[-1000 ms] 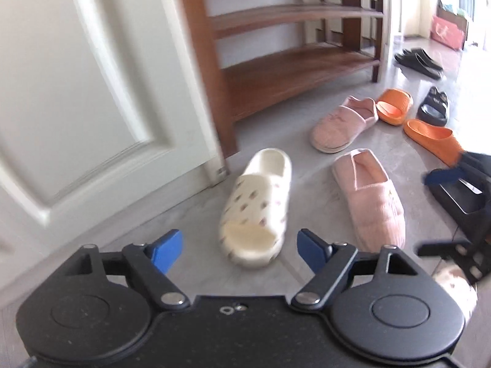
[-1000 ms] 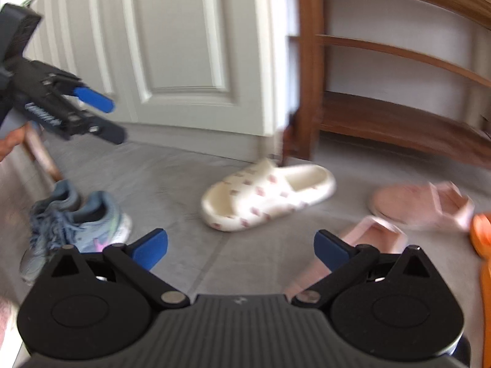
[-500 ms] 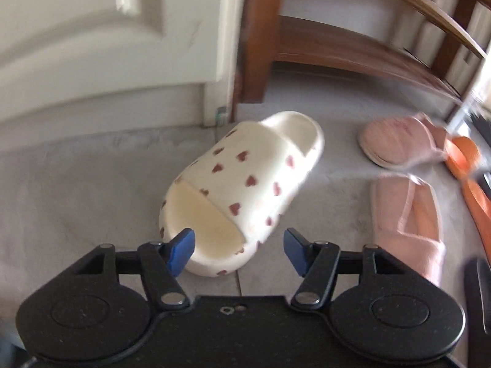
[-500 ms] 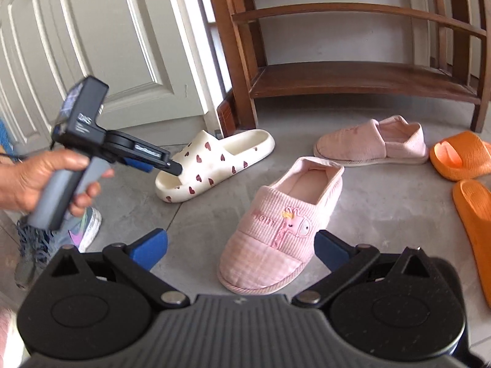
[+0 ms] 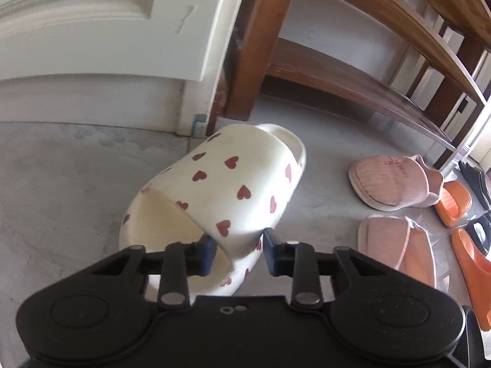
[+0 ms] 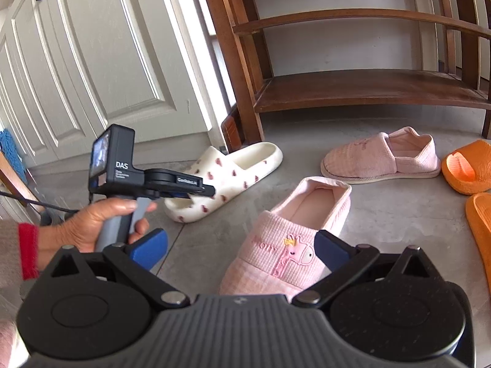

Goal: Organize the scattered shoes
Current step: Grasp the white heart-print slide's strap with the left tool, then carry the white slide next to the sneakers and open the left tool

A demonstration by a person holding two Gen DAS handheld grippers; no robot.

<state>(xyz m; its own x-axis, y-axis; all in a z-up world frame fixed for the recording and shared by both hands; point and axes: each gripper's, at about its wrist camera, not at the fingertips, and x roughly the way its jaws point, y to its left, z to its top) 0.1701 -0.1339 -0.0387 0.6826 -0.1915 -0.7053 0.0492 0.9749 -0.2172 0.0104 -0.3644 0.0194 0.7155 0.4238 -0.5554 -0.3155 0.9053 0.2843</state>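
Left wrist view: the left gripper [image 5: 236, 253] has just been closing and now clamps the side wall of the heart-print slide [image 5: 227, 190], whose long axis runs away toward the shoe rack's [image 5: 245, 61] corner post, on the floor.

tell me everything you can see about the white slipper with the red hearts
The heart slipper is a cream, thick-soled open-toe slide, apparently foam, printed with dark red hearts and slightly soiled. It lies upright on the grey floor, one end near the wooden shoe rack leg beside the white door. The left gripper has just been closing: one pad sits inside the strap opening, the other outside, pinching the strap's side. It lies apart from the pink slippers.
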